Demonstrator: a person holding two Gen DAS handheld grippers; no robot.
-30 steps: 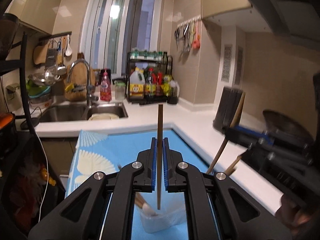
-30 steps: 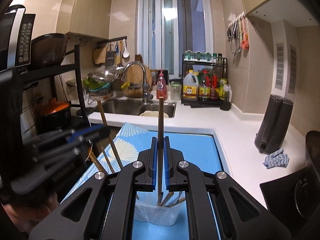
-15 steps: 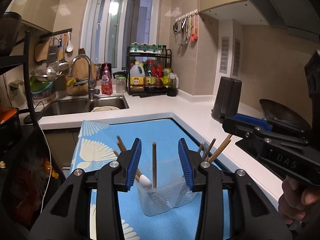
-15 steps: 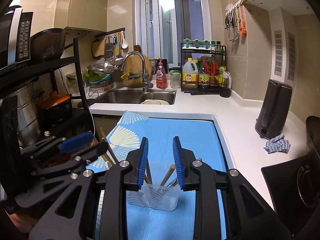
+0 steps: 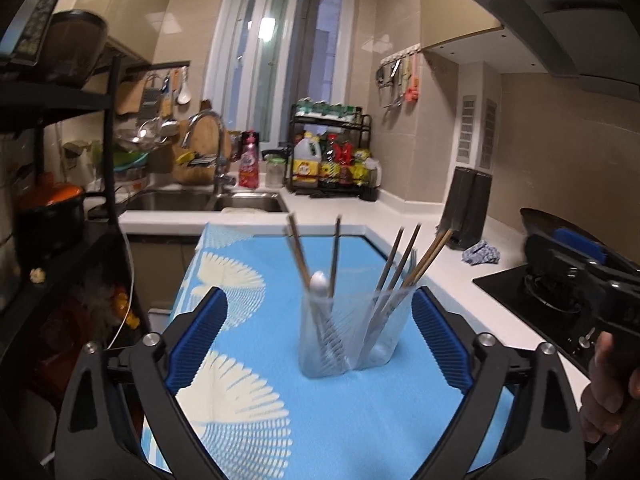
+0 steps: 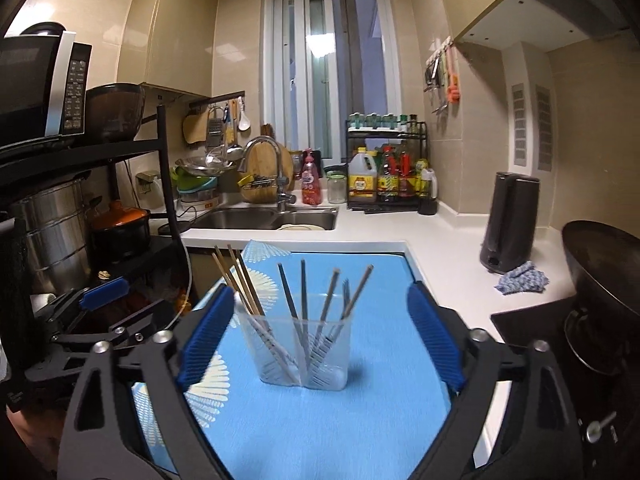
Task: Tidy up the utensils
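A clear plastic utensil holder (image 5: 352, 330) (image 6: 302, 354) stands on the blue mat (image 5: 248, 360) (image 6: 360, 420). Several chopsticks (image 6: 236, 280), a white spoon (image 5: 319, 282) and a fork (image 6: 346, 300) stand in its compartments. My left gripper (image 5: 318, 340) is wide open and empty, pulled back from the holder. My right gripper (image 6: 320, 340) is also wide open and empty, in front of the holder. The right gripper also shows at the right edge of the left wrist view (image 5: 580, 276), and the left gripper at the left of the right wrist view (image 6: 100, 308).
A sink (image 6: 272, 218) and faucet (image 6: 276, 168) are at the back. A bottle rack (image 6: 384, 176) and black kettle (image 6: 508, 224) stand on the white counter (image 6: 440, 236). A blue cloth (image 6: 520, 278), wok (image 6: 600, 272) and stove (image 5: 540, 292) are right. A black shelf with pots (image 6: 120, 224) is left.
Both grippers were shut on a chopstick each above the holder. They opened, the chopsticks dropped into the holder, and both grippers drew back and opened wide.
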